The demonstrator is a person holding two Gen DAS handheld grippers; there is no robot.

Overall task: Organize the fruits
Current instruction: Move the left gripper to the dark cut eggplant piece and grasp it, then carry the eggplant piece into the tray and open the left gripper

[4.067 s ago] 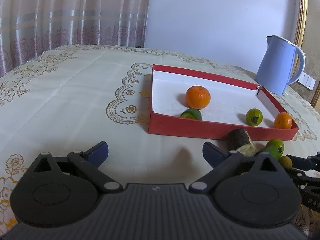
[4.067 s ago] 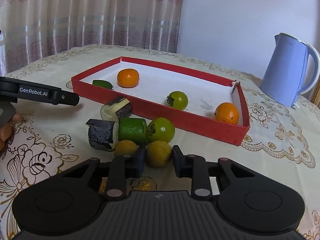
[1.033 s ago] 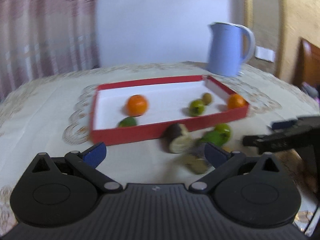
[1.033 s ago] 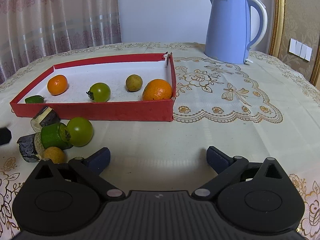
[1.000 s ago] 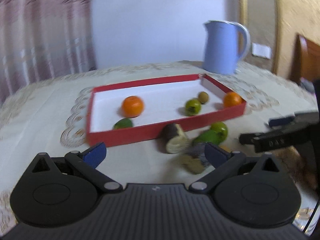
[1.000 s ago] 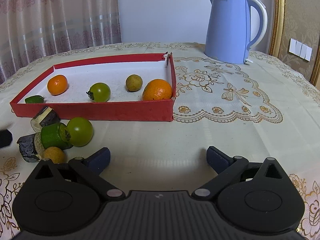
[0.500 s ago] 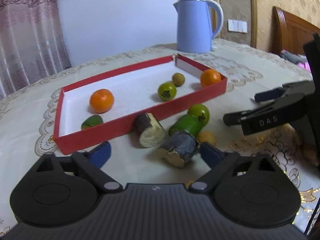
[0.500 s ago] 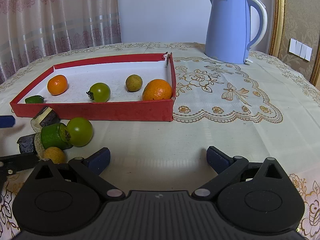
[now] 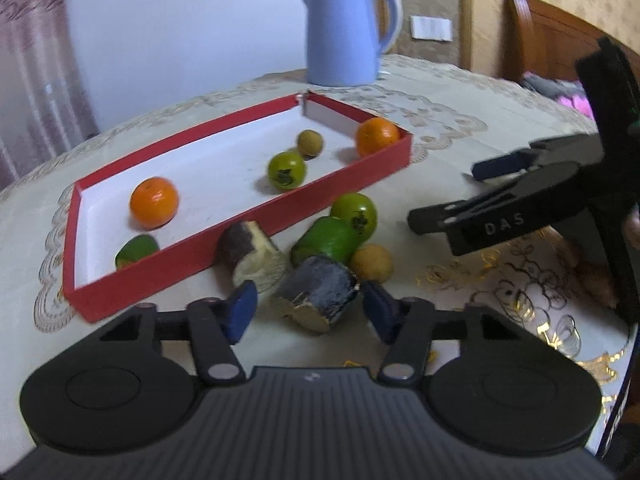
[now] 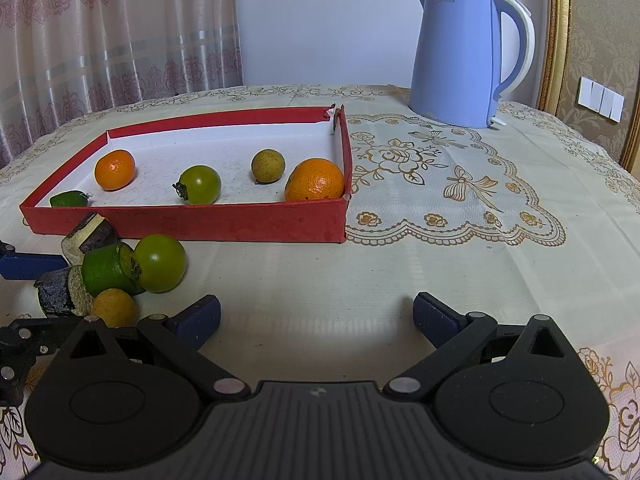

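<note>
My left gripper (image 9: 308,294) straddles a dark eggplant chunk (image 9: 316,300) lying on the tablecloth. Its jaws are closing, and a small gap still shows at the left pad (image 9: 240,312). Touching that chunk are a green cucumber piece (image 9: 328,240), a green tomato (image 9: 356,212), a small yellow fruit (image 9: 372,262) and a second eggplant piece (image 9: 252,256). Behind them the red tray (image 9: 160,276) holds two oranges, a green tomato, a small brown fruit and a green piece. My right gripper (image 10: 316,316) stands open over bare cloth, right of the pile.
A blue kettle (image 10: 460,60) stands at the back right of the table, beyond the tray (image 10: 200,224). Curtains hang behind the table on the left. A wooden chair back (image 9: 552,40) shows past the far edge.
The left gripper came closer and lower to the pile, and its jaws narrowed from wide open to either side of the dark chunk. The right gripper stayed put.
</note>
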